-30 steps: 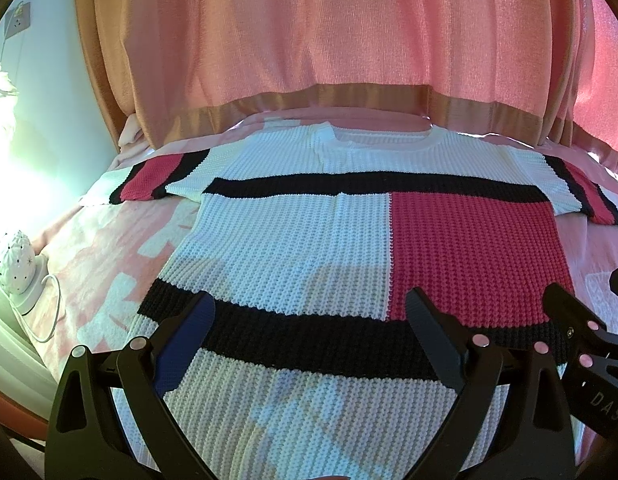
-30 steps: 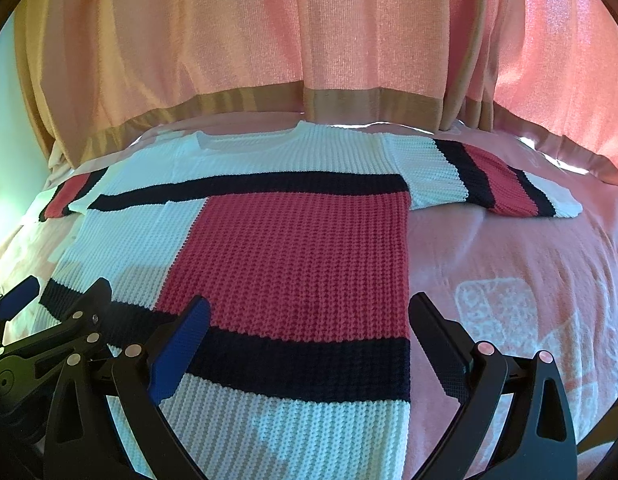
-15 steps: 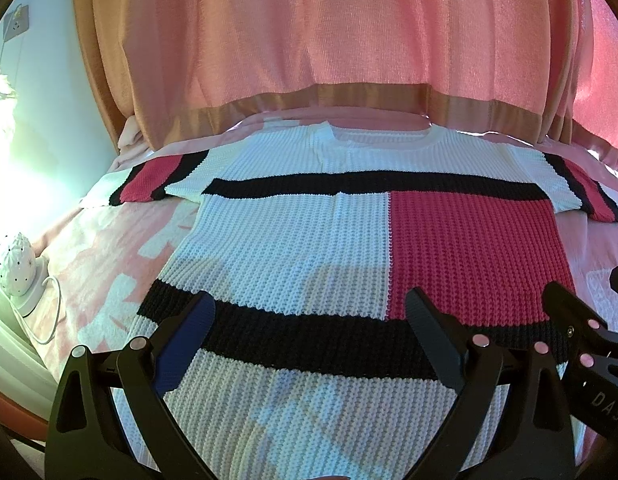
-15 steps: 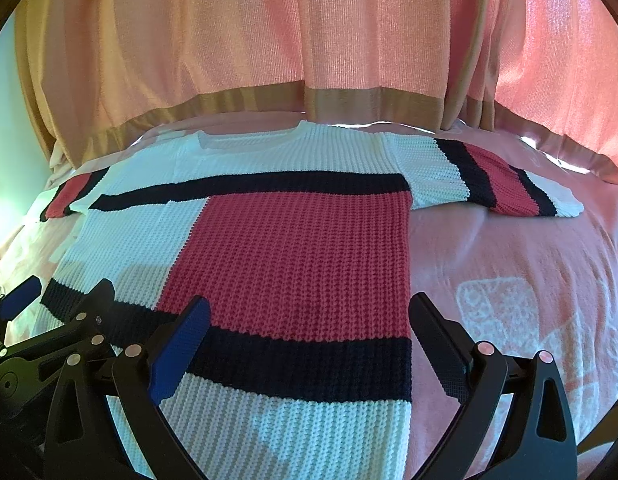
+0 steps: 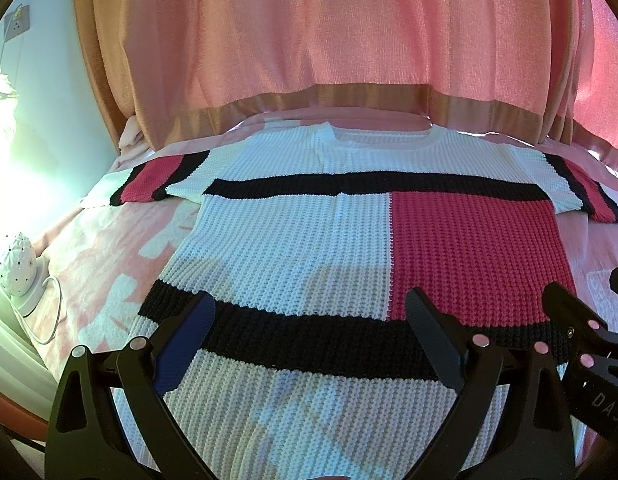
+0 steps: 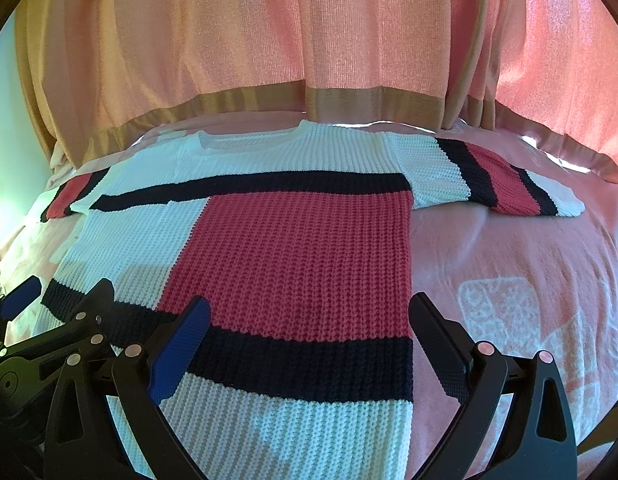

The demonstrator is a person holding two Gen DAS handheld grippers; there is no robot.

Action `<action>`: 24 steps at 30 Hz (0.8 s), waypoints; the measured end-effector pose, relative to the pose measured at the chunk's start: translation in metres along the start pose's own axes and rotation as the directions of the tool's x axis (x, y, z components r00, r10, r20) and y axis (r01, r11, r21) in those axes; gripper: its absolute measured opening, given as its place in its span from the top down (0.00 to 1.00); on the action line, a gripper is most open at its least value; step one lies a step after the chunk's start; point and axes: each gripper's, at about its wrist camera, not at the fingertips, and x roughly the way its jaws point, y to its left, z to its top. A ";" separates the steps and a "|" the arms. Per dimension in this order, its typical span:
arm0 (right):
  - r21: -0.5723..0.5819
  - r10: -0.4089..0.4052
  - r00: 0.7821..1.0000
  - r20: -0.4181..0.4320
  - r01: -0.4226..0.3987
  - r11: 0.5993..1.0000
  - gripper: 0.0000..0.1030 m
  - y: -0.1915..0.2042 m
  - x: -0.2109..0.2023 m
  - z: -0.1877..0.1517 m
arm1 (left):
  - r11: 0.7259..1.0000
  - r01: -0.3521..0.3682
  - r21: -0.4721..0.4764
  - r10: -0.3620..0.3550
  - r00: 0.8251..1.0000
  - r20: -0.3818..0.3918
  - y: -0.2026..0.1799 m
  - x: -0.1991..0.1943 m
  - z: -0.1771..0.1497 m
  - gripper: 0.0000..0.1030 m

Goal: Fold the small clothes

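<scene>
Sweater (image 5: 309,240) spread flat on a pink bed (image 6: 529,264), sleeves out.
Left gripper (image 5: 309,324) and right gripper (image 6: 309,324) hover wide open over its hem; white, black and red knit blocks reach toward the curtain (image 5: 329,28).

Place: a home bedroom
Bed (image 6: 529,264): pink patterned cover
Curtains (image 5: 349,40): pink, hanging behind the bed
Lamp (image 5: 17,268): small white one beside the bed, corded
</scene>
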 end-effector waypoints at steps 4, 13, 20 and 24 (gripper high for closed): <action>-0.002 0.000 1.000 0.000 0.000 1.000 0.05 0.000 0.000 0.000 | 1.000 -0.003 -0.002 0.003 1.000 -0.001 0.000 0.000 0.001 0.09; 0.129 0.119 0.983 0.137 -0.137 0.982 0.08 -0.128 -0.051 0.067 | 0.996 0.049 -0.070 -0.040 0.992 0.119 0.028 -0.031 0.053 0.09; 0.323 -0.018 0.991 0.129 -0.025 0.946 0.10 -0.320 -0.018 0.096 | 0.989 0.086 -0.120 -0.069 0.988 0.141 0.022 -0.008 0.100 0.08; 0.472 -0.040 0.997 0.062 0.006 0.882 0.41 -0.398 0.041 0.085 | 0.985 0.064 -0.160 -0.047 0.993 0.107 0.006 0.024 0.097 0.09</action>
